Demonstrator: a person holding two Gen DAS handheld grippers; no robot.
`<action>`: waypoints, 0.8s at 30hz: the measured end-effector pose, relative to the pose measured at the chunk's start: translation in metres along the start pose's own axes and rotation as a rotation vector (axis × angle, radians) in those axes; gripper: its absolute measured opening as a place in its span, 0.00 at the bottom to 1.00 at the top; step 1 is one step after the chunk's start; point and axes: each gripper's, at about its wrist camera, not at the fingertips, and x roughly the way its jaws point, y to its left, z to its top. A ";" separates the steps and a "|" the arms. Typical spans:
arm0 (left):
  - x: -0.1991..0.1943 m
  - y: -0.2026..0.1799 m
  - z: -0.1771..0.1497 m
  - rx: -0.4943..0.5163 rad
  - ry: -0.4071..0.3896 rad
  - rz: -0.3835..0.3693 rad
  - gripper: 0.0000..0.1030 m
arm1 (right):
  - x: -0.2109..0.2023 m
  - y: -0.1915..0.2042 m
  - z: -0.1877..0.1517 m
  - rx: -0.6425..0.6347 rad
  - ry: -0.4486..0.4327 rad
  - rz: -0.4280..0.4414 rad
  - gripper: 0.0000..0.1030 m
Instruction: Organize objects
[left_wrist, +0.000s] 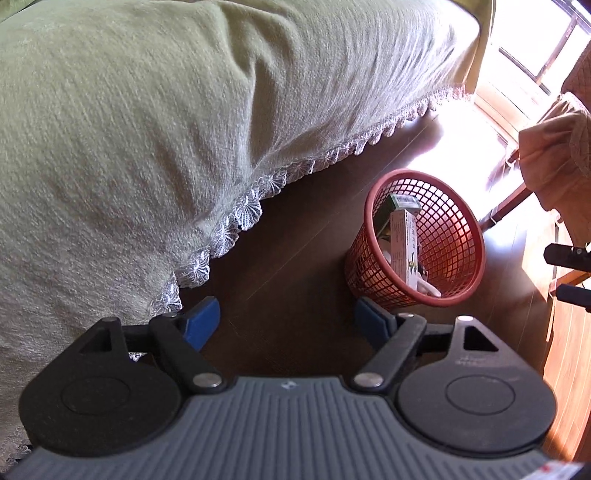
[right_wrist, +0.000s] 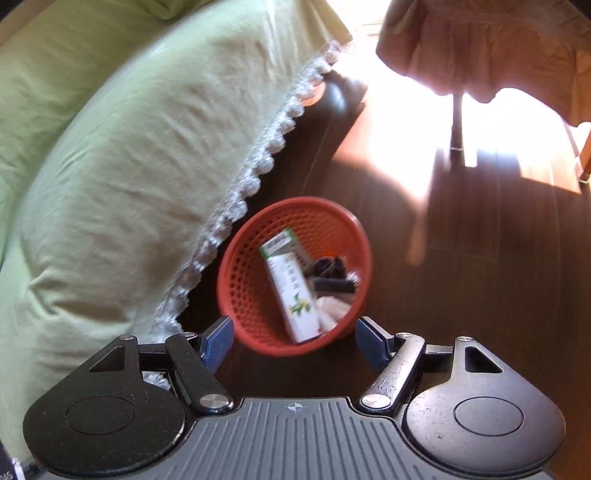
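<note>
I held the left gripper (left_wrist: 288, 325) with jaws apart and empty above the dark floor (left_wrist: 280, 258). The red mesh basket (left_wrist: 454, 295) stood at its 1 o'clock, containing a white carton (left_wrist: 404, 243). The right gripper (right_wrist: 295, 341), jaws likewise apart and empty, had the basket at 12 o'clock, beside the green bedspread (right_wrist: 129, 147).

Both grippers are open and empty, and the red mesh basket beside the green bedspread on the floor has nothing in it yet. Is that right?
Not quite. The red mesh basket is not empty: the right wrist view shows a white carton with green print and some dark items inside it. The rest holds: the left gripper and right gripper are open and empty, and the basket stands on the floor beside the green bedspread.
</note>
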 end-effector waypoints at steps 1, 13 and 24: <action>-0.001 0.000 -0.001 0.014 -0.003 0.007 0.76 | 0.005 0.007 -0.007 -0.029 0.009 0.023 0.68; -0.090 -0.005 -0.031 -0.008 -0.172 0.134 0.87 | -0.040 0.061 -0.085 -0.461 0.017 -0.147 0.68; -0.165 -0.032 -0.101 0.043 -0.200 0.138 0.97 | -0.125 0.052 -0.129 -0.393 -0.042 -0.047 0.68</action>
